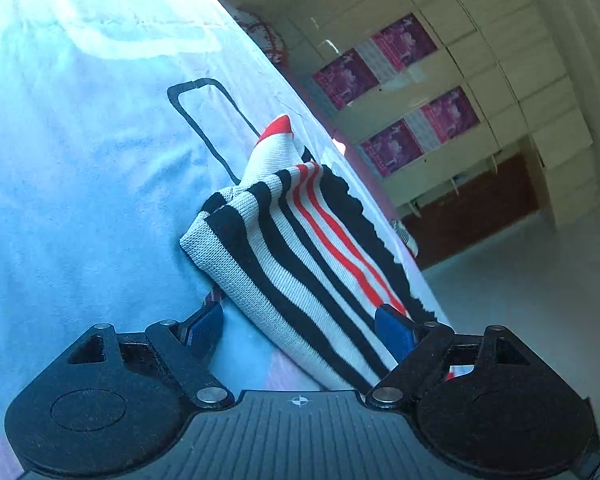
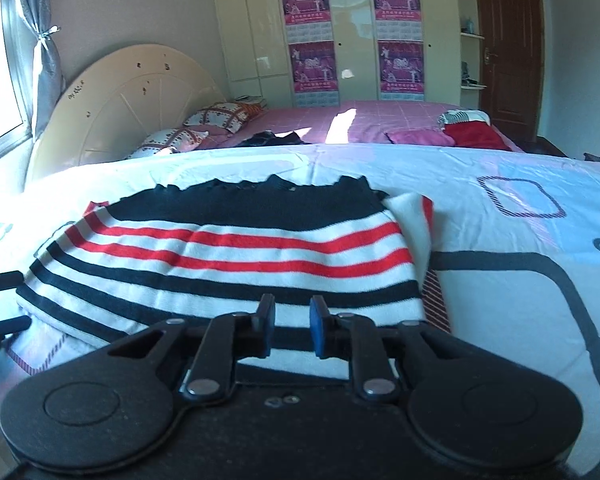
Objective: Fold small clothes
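1. Striped knit sweater [image 2: 220,252] lies partly folded on bed quilt [image 2: 500,280]
2. My left tongs [image 1: 300,330] spread wide, straddling its hem, not pinching
3. My right tongs [image 2: 292,330] nearly together, empty
4. Soft, light, floppy; grab folded edge corners

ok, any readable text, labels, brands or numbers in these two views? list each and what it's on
None can be read.
Four purple posters on the wardrobe doors: lines of print and calendar grids below, too small and blurred to read.
Headboard: small dark marks, unreadable.
Striped knit garment: no label visible.
Bedsheet: drawn outlines only, no words.
Left wrist view: a crosshair symbol on the gripper body, no text.
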Demonstrator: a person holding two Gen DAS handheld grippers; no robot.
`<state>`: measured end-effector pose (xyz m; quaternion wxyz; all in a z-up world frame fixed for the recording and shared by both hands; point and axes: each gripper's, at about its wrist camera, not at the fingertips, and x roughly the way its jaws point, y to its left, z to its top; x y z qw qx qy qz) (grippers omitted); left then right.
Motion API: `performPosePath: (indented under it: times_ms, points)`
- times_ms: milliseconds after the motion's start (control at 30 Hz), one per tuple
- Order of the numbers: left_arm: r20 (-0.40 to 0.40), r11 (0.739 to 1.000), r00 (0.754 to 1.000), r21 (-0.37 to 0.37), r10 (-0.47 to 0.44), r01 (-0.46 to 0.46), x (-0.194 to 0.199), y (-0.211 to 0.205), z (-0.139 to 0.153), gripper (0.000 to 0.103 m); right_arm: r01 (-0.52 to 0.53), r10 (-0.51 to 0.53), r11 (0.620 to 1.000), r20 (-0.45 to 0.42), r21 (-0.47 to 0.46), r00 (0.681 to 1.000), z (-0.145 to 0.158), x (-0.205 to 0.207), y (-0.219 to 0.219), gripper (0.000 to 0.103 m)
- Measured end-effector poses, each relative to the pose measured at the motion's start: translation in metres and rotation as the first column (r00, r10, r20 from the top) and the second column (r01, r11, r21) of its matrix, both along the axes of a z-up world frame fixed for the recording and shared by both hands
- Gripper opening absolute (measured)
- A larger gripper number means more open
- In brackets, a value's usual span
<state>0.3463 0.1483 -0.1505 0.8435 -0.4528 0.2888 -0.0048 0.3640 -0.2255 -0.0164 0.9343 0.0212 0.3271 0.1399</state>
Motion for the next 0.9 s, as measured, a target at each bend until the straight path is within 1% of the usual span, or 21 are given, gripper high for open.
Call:
performPosePath:
  times_ms: [33,67,200,267,300,333,367,433,467,567,600,633,700,800,867,900]
  points:
    - [0.008,1.000,1.000,-0.017,0.010,-0.010,0.003,-0.001,-0.002,0.082,-0.008,0.008,1.000,0.007,0.016,1.000,0.002,0.003,0.006,0.010]
    - [0.017,0.999,1.000,-0.033,0.025,-0.025,0.006,-0.003,-0.005,0.082,-0.017,0.017,0.999,0.010,0.033,1.000,0.003,0.007,0.012,0.007]
    - [0.039,0.999,0.998,-0.019,0.047,-0.047,0.018,-0.016,-0.009,0.082,-0.047,0.048,0.995,-0.004,0.086,0.999,0.004,0.026,0.035,0.005]
    - [0.046,0.997,0.997,-0.045,0.061,-0.059,0.023,-0.017,-0.010,0.082,-0.066,0.068,0.992,-0.015,0.103,0.998,0.001,0.037,0.046,0.004]
    - [0.042,0.996,0.997,-0.065,0.067,-0.064,0.026,-0.016,-0.011,0.070,-0.077,0.080,0.991,-0.020,0.106,0.997,0.000,0.041,0.052,0.004]
    - [0.026,0.992,0.997,-0.100,0.075,-0.072,0.028,-0.015,-0.015,0.052,-0.091,0.093,0.990,-0.023,0.105,0.995,-0.001,0.046,0.060,0.004]
    - [0.007,0.987,0.996,-0.134,0.087,-0.085,0.024,-0.012,-0.020,0.046,-0.099,0.102,0.990,-0.021,0.101,0.995,-0.001,0.049,0.065,0.004]
    - [-0.007,0.984,0.994,-0.143,0.109,-0.109,0.019,-0.013,-0.026,0.036,-0.114,0.116,0.988,-0.018,0.108,0.993,-0.002,0.053,0.074,0.004]
    - [-0.002,0.979,0.991,-0.156,0.136,-0.135,0.016,-0.014,-0.029,0.035,-0.116,0.119,0.987,-0.018,0.110,0.993,-0.003,0.055,0.077,0.004]
    - [0.016,0.941,0.972,-0.255,0.236,-0.225,0.013,-0.013,-0.039,0.035,-0.115,0.119,0.987,-0.034,0.113,0.992,-0.007,0.060,0.083,0.004]
    - [0.018,0.932,0.966,-0.269,0.257,-0.243,0.015,-0.013,-0.042,0.035,-0.111,0.116,0.988,-0.039,0.112,0.993,-0.009,0.062,0.085,0.004]
    - [0.019,0.932,0.965,-0.265,0.261,-0.247,0.018,-0.015,-0.042,0.035,-0.106,0.112,0.988,-0.043,0.111,0.993,-0.011,0.064,0.086,0.004]
    - [0.016,0.945,0.969,-0.227,0.245,-0.235,0.030,-0.022,-0.041,0.035,-0.100,0.107,0.987,-0.053,0.124,0.993,-0.014,0.068,0.087,0.004]
    - [0.010,0.937,0.968,-0.254,0.251,-0.240,0.046,-0.020,-0.044,0.035,-0.102,0.111,0.987,-0.067,0.125,0.992,-0.020,0.073,0.090,0.004]
    - [0.012,0.939,0.969,-0.249,0.247,-0.236,0.055,-0.019,-0.045,0.034,-0.105,0.115,0.986,-0.075,0.126,0.991,-0.022,0.075,0.093,0.004]
    - [-0.001,0.943,0.969,-0.230,0.246,-0.240,0.059,-0.020,-0.045,0.025,-0.104,0.115,0.987,-0.081,0.123,0.990,-0.024,0.076,0.096,0.004]
